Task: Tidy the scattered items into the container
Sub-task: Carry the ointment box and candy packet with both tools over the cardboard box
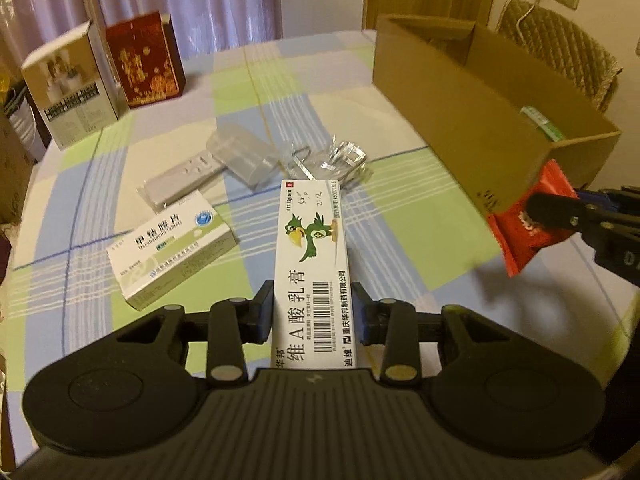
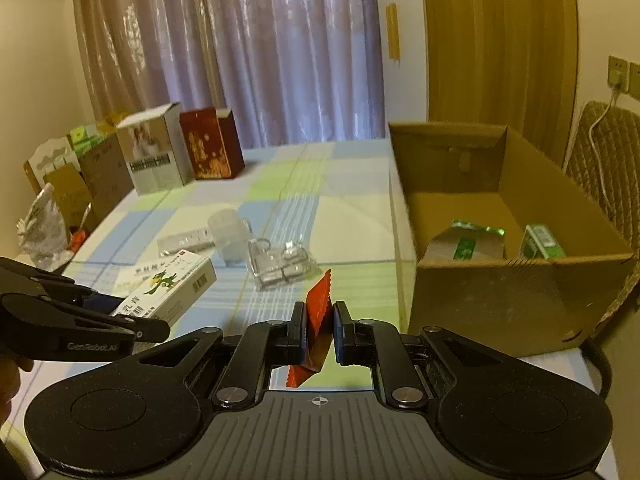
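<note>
While the left gripper [image 1: 312,312] clamps a white ointment box [image 1: 312,264] above the counter [image 1: 384,128], the right gripper [image 2: 320,330] pinches a red sachet [image 2: 316,320] edge-on. Near both, the cardboard container [image 2: 500,296] sits at the counter's right side, holding two green-labelled packs [image 2: 466,244].

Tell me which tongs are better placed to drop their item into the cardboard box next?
The right tongs. They hold the red packet just beside the cardboard box, while the left tongs hold the white carton farther away.
</note>
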Demonstrator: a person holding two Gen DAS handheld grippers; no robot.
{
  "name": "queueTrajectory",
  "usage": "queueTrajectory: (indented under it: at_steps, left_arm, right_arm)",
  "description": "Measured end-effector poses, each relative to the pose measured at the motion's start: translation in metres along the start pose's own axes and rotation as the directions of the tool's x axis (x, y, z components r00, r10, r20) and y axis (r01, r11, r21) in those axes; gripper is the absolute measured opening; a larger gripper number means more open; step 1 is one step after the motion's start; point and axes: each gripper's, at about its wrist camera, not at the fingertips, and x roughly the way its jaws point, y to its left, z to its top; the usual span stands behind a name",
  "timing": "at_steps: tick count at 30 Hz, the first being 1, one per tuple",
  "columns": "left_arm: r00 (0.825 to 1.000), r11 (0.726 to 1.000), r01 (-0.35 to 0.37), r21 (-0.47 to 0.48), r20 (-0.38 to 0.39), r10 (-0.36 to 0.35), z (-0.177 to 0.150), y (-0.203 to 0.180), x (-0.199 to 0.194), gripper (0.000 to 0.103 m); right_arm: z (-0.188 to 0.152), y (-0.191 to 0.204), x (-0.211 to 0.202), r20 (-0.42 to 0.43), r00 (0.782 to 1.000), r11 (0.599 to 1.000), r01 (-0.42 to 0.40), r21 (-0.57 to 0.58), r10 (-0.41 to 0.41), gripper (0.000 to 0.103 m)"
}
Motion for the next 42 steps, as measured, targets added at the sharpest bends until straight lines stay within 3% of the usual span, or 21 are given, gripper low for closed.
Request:
queueTrajectory:
  at_steps: [11,23,32,42]
  left_arm:
    - [0.994,0.998,0.046,0.052,0.094,-0.051,0.026,-0.044,-0.050,0.033]
    - [0.972,0.977,0.136,0.165,0.170,-0.164,0.100,-0.122,-0.057,0.033]
    - [0.967,0.964,0.184,0.193,0.143,-0.213,0.141,-0.166,-0.033,0.033]
    - [0.962,0.956,0.211,0.202,0.129,-0.240,0.166,-0.184,-0.019,0.033]
  right_arm:
    - [0.024,-0.019,-0.045,0.101,0.995,1.000,0.019,0.015,-0.021,0.015]
    - [0.078,-0.099,-0.074,0.225,0.964,0.989,0.129,0.067,-0.141,0.015]
    - [0.096,-0.154,-0.056,0.180,0.969,0.982,0.149,0.119,-0.169,0.015]
    - [0.111,-0.180,-0.046,0.150,0.974,0.977,0.146,0.157,-0.170,0.015]
